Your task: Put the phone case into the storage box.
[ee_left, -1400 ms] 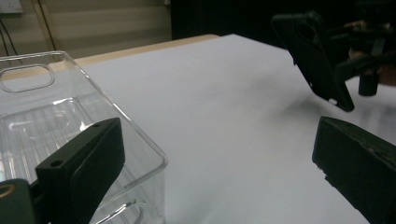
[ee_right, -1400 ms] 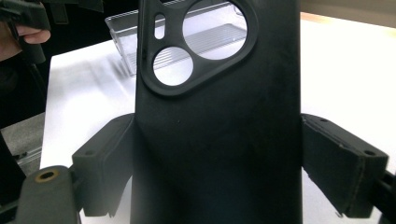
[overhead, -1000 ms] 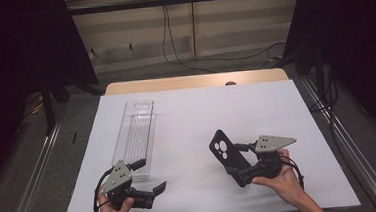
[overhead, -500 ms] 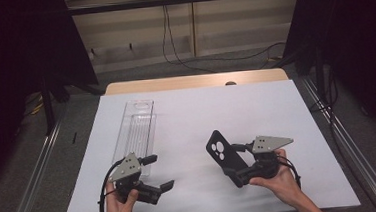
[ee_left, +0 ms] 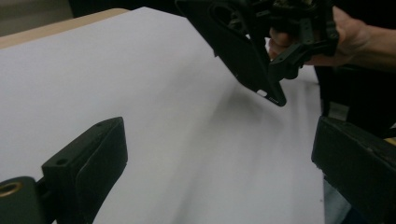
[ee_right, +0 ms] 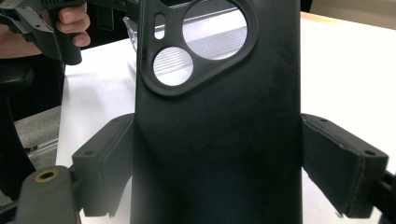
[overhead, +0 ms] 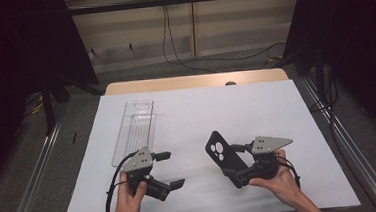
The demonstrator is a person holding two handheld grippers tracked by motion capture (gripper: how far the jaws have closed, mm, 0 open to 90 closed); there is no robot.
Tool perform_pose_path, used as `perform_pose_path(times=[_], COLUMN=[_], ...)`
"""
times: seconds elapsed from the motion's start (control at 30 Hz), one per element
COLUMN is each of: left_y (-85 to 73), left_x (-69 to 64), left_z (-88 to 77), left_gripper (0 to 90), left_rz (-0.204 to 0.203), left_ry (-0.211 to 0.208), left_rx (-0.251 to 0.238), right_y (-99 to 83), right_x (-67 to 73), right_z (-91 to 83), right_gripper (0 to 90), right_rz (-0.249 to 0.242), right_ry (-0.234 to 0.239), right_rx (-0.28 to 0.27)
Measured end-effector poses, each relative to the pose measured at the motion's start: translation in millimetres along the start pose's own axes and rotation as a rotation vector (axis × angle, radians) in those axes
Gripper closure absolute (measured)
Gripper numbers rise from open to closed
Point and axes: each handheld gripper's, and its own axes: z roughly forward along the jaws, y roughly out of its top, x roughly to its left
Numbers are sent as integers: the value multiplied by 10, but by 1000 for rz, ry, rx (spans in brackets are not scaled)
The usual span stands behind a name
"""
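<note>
A black phone case (overhead: 218, 153) with camera cutouts is held tilted above the white table by my right gripper (overhead: 236, 164), which is shut on the case's lower part. In the right gripper view the case (ee_right: 219, 130) stands upright between the two pads (ee_right: 341, 163), pressed on both sides. My left gripper (overhead: 173, 169) is at the front left, open, with nothing between its fingers and pointing toward the case. In the left gripper view its jaws stand wide apart over bare table, and the case (ee_left: 243, 51) hangs farther off in the other gripper (ee_left: 299, 32).
A clear plastic tray (overhead: 135, 127) lies on the white table sheet (overhead: 256, 111) behind the left gripper. Wooden table edge (overhead: 194, 81) at the back. Metal rails (overhead: 35, 172) run along both sides of the table, with cables on the floor beyond.
My left gripper has shifted right and a little forward, toward the phone case, staying open. The right gripper and the case have barely moved.
</note>
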Motion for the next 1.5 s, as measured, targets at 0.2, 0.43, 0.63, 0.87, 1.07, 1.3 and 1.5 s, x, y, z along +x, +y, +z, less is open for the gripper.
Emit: perform_pose_path(times=[0.2,0.43,0.63,0.87,1.07,1.3,1.5], left_y=[59,132,204,316,464,519,514], left_x=[43,103,132,187,232,248,253], left_z=[46,143,234,297,363,491,537], left_gripper=[26,21,20,20,17,22,24], left_rz=[-40,-49,-38,-11,-3,10,14], left_ry=[-22,-54,-71,-108,-130,-130,-133], left_rx=[-36,-64,-69,-71,-88,-64,-35], right_y=[15,37,49,53,53,52,57], right_x=[1,9,10,-7,-5,-16,-21], right_z=[36,84,87,88,89,88,71], right_gripper=[144,144,144,144,144,143,143], right_rz=[-1,-4,-9,-15,-20,-22,-23], right_ry=[9,23,36,51,58,61,63], right_rx=[-4,-10,-22,-34,-37,-40,-44])
